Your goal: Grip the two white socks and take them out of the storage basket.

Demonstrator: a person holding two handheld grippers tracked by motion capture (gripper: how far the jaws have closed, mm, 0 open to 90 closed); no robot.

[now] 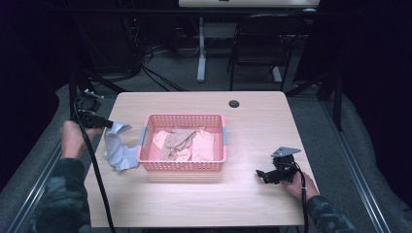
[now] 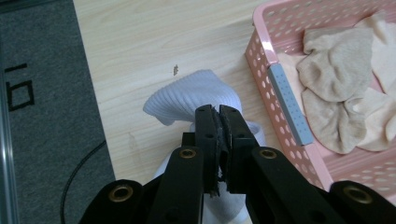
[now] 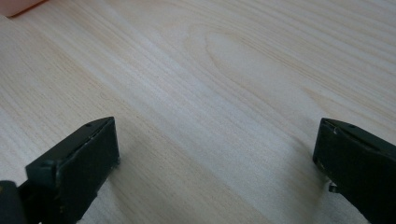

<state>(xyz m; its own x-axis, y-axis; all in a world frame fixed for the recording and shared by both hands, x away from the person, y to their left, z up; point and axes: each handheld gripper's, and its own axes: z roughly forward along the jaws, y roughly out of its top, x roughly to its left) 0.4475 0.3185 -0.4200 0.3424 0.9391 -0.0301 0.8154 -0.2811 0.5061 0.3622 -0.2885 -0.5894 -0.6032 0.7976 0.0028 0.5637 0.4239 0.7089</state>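
A pale wood table (image 1: 204, 199) stood in a dark room; 1 pink basket (image 1: 182, 166); left gripper (image 2: 219, 111) clenched 1 white sock (image 2: 196, 91); right gripper (image 3: 215, 149) gaped.

one basket (image 1: 145, 160), one white sock (image 2: 196, 91), two grippers

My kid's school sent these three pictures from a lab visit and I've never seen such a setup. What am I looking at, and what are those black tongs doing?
A person sits at a wooden table, holding a handheld two-jaw tool in each hand. One picture looks down from above; the other two come from cameras riding on the tools. The left gripper is shut on a white sock, which lies beside a pink basket holding beige socks. The right gripper rests open over bare tabletop, holding nothing; from above it is the black tool near the person's right hand.
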